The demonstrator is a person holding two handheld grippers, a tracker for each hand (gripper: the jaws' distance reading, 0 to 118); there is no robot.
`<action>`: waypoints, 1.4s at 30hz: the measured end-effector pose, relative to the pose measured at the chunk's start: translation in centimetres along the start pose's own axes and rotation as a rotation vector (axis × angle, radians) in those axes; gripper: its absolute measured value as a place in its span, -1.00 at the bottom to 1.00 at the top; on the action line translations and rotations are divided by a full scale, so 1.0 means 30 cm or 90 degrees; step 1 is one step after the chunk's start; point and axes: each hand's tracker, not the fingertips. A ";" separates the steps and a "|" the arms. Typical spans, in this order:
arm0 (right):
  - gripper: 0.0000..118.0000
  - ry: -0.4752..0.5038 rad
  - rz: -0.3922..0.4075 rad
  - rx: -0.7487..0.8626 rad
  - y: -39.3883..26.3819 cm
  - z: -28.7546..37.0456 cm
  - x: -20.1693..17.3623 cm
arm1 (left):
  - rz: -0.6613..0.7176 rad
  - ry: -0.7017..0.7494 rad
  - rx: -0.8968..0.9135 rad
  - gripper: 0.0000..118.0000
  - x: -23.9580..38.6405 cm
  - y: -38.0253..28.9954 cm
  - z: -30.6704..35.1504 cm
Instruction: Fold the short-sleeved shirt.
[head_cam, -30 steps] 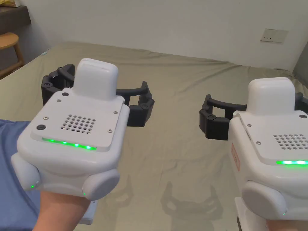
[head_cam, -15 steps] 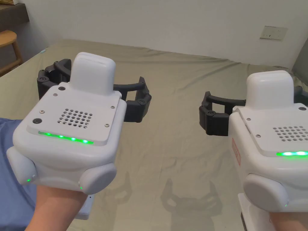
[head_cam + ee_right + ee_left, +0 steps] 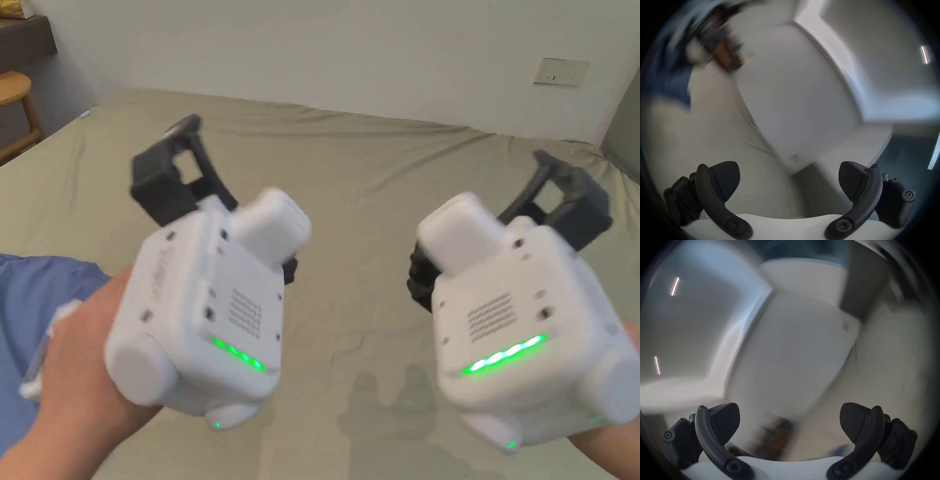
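Covering most of the room, the bed (image 3: 375, 181) wears an olive-green sheet, wrinkled a bit toward the middle, w/ a pale wall (image 3: 312, 56) behind it. Blue shirt (image 3: 37, 300) lies at the bed's near left edge, partly behind the person's left hand (image 3: 75, 375); how it's laid out can't be told from here.

Both grippers are held up in the air over the sheet, well apart from the shirt, touching nothing. Left gripper (image 3: 206, 206) is tilted, its dark jaws pointing up and away toward the wall; in the left gripper view (image 3: 789, 423) the 2 jaws stand spread wide w/ nothing between them. Right gripper (image 3: 500, 231) is tilted the other way, leaning to the right; in the right gripper view (image 3: 788, 182) its 2 jaws are spread wide too, nothing between them. Green lights glow along each white body. Both gripper views are badly blurred beyond the jaws, so the rest there can't be made out.

A wooden stool (image 3: 15, 100) stands at far left beside the bed. A wall plate (image 3: 560, 72) sits high on the wall at right.
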 end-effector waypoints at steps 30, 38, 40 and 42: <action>1.00 0.064 -0.379 0.013 0.003 0.059 0.111 | 0.349 -0.071 -0.015 0.99 -0.070 0.052 0.046; -0.91 0.065 -0.347 0.001 -0.004 0.046 0.079 | 0.347 -0.080 -0.022 -0.93 -0.055 0.059 0.036; -0.98 0.079 -0.356 0.000 -0.015 0.047 0.084 | 0.344 -0.084 -0.024 -1.00 -0.050 0.059 0.038; -0.98 0.083 -0.361 0.000 -0.021 0.050 0.087 | 0.349 -0.099 -0.026 -1.00 -0.045 0.060 0.038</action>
